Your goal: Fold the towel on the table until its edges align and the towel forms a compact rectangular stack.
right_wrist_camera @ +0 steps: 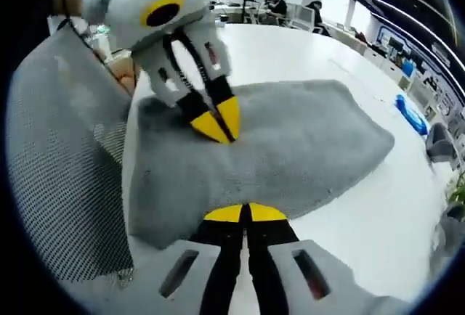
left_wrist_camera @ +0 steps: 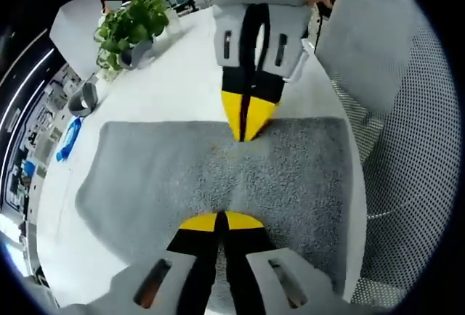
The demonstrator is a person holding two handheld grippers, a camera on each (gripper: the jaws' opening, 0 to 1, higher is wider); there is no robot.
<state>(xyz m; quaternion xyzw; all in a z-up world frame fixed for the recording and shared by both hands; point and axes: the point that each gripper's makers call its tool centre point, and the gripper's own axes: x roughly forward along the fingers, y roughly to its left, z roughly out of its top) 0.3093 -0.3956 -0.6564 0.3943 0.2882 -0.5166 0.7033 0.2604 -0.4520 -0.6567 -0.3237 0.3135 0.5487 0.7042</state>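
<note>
A grey towel (left_wrist_camera: 218,177) lies flat on the white table (left_wrist_camera: 174,83), thick with rounded edges. My left gripper (left_wrist_camera: 221,221) is shut, its yellow tips resting on the towel a little in from one long edge. Opposite it, my right gripper (left_wrist_camera: 247,126) points down at the other long edge, shut, tips touching the cloth. In the right gripper view the towel (right_wrist_camera: 305,141) spreads ahead, my right gripper (right_wrist_camera: 243,213) sits at its near edge, and the left gripper (right_wrist_camera: 218,128) presses on it near the far side. No fabric is lifted.
A potted plant (left_wrist_camera: 131,28), a grey cup (left_wrist_camera: 83,99) and a blue object (left_wrist_camera: 69,137) stand along the table beyond one short end of the towel. A mesh chair (left_wrist_camera: 407,184) is by the other end, also the mesh chair (right_wrist_camera: 58,170). People sit far behind (right_wrist_camera: 276,3).
</note>
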